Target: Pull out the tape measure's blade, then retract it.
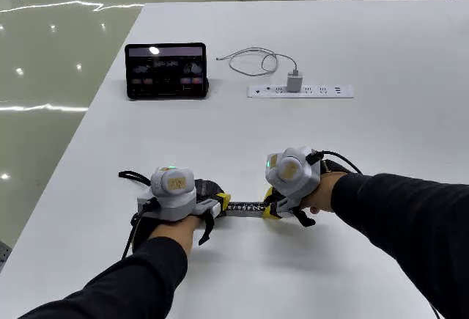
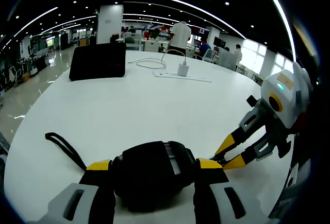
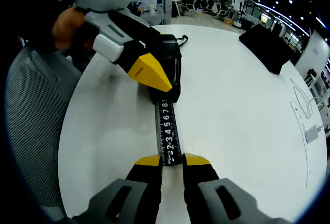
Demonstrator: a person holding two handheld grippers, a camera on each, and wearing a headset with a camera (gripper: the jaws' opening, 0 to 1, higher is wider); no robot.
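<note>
Two grippers meet on the white table (image 1: 308,260) in the head view: the left gripper (image 1: 218,202) clamps the black tape measure (image 1: 207,188), and the right gripper (image 1: 270,207) pinches the blade (image 1: 245,207), a short piece out. In the left gripper view the jaws squeeze the tape measure from both sides. In the right gripper view the blade runs straight; a level pull, in line with it, should avoid a twist. Behind are a tablet (image 1: 165,70), a power strip (image 1: 322,92) and an open office.
</note>
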